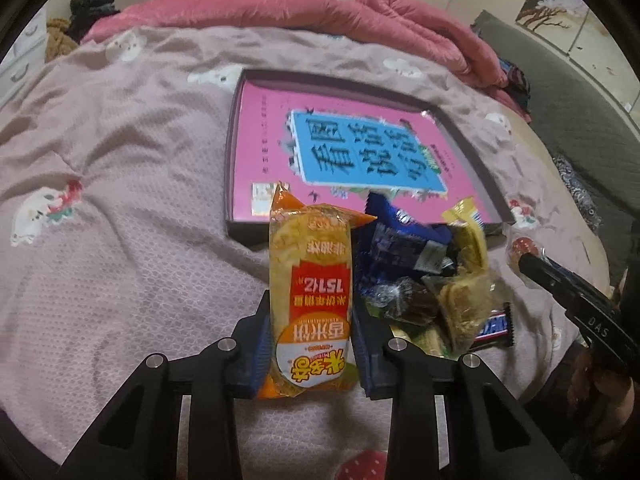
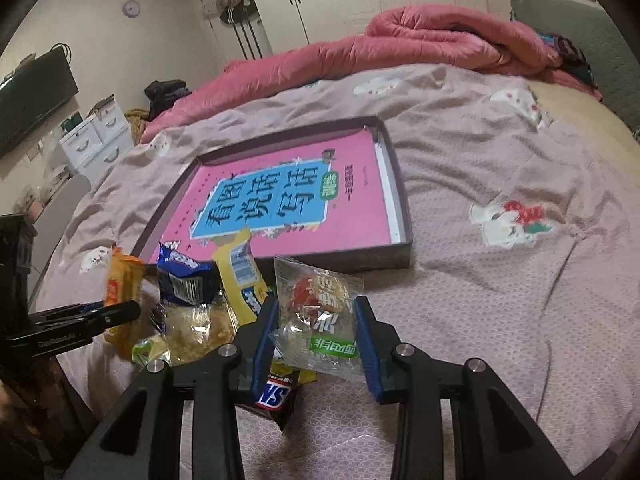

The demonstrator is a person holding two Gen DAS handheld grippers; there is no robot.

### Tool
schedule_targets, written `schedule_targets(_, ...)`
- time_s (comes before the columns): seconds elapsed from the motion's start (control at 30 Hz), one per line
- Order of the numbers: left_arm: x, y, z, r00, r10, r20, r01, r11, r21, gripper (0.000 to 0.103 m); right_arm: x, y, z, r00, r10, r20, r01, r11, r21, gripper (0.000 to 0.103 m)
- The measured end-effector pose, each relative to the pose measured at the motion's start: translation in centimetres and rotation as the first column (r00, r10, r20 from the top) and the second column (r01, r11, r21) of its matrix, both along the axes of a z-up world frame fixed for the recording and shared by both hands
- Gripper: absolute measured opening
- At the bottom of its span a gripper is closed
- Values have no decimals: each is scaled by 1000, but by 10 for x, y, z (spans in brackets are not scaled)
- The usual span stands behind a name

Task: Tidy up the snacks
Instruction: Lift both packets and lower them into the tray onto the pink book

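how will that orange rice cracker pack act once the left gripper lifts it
The orange rice cracker pack probably stays fairly stiff: it stands straight between the left gripper fingers. It likely weighs little for its size. Its glossy wrapper may slip, and hard squeezing could crack the crackers.

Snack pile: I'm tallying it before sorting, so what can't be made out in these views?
- Pile's bottom packets: left wrist view, buried under the blue packet and clear wrappers; count unclear.
- Snickers bar: right wrist view, mostly hidden behind the right gripper.
- Orange rice-cracker pack: right wrist view, blurred, partly covered by the left gripper.
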State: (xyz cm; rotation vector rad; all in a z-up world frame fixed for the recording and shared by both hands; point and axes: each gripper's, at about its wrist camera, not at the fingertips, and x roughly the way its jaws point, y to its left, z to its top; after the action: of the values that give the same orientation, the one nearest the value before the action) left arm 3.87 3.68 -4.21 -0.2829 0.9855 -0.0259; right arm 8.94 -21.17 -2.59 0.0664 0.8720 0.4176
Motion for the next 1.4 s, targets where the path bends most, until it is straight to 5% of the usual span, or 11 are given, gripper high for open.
schedule_targets(0.77, 23, 46, 57, 981, 106, 164, -94, 993, -78, 35, 31, 6, 32, 990, -43, 135, 40, 999, 21, 38)
schedule_targets(1.4, 94, 36, 6, 995, 73, 67, -64, 990, -129, 35, 77, 16, 5, 995, -91, 47, 89, 995, 36, 38)
